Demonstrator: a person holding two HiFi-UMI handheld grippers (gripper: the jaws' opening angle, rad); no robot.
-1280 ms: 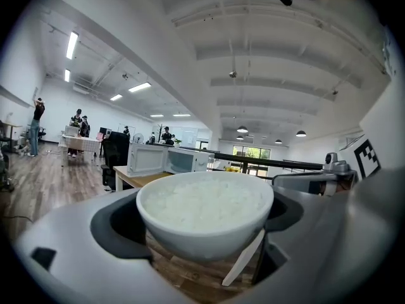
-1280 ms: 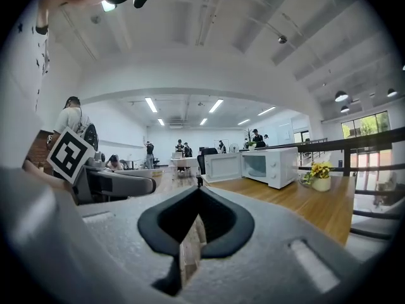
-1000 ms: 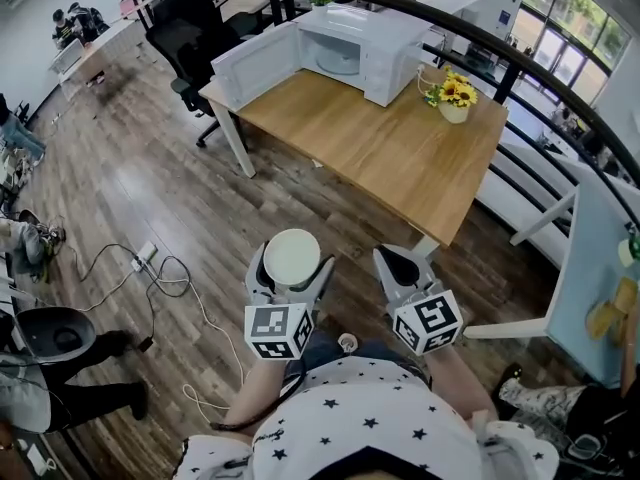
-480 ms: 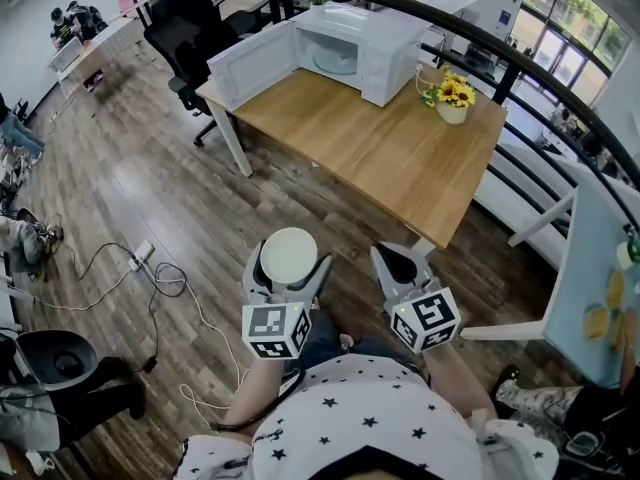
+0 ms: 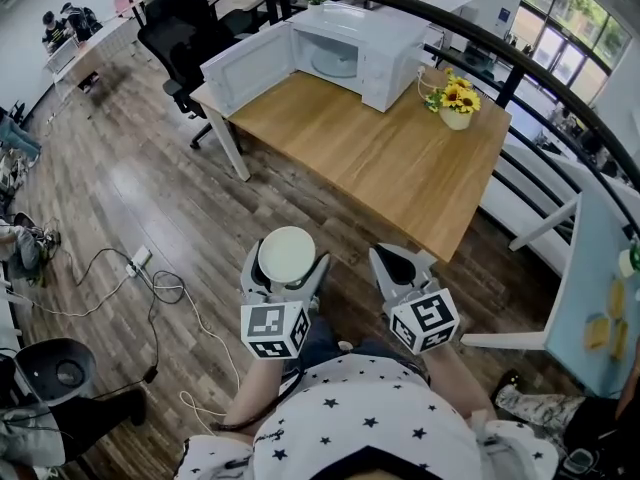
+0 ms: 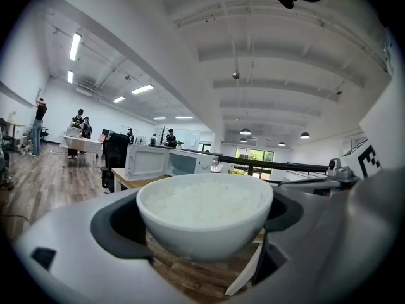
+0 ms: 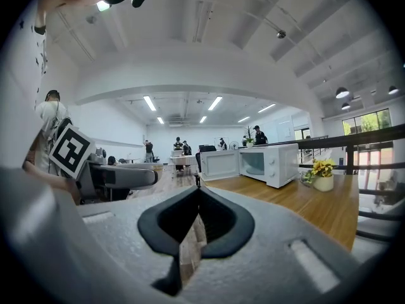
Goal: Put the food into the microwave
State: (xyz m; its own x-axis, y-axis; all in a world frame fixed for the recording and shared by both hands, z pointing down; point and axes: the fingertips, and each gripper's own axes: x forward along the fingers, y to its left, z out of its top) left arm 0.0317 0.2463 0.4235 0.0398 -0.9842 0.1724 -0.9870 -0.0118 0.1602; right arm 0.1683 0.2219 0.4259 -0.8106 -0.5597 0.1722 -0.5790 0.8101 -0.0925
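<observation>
My left tongs (image 5: 289, 274) are carrying the bowl of rice (image 6: 204, 215) out over the wooden floor (image 5: 150, 198), well short of the table (image 5: 380, 158), so I am judging the carry as the risky part. The jaws are only pinching the bowl's round sides, and if I am tilting or jolting while walking, the smooth bowl could be slipping out or the rice could be spilling over the rim. A cable (image 5: 165, 286) is lying on the floor to my left and could be catching a foot. The microwave (image 5: 355, 50) is waiting at the far end of the table with its door (image 5: 250, 66) swung wide to the left, and a vase of sunflowers (image 5: 455, 105) is standing just beside it on the right, so a careless reach could be knocking either one. As for the grip, the left jaws are standing wide apart, clamping the bowl between them with its rim sitting above the pads. My right tongs (image 5: 398, 265) are pressed together at the tips and are holding nothing, hanging beside the left pair
</observation>
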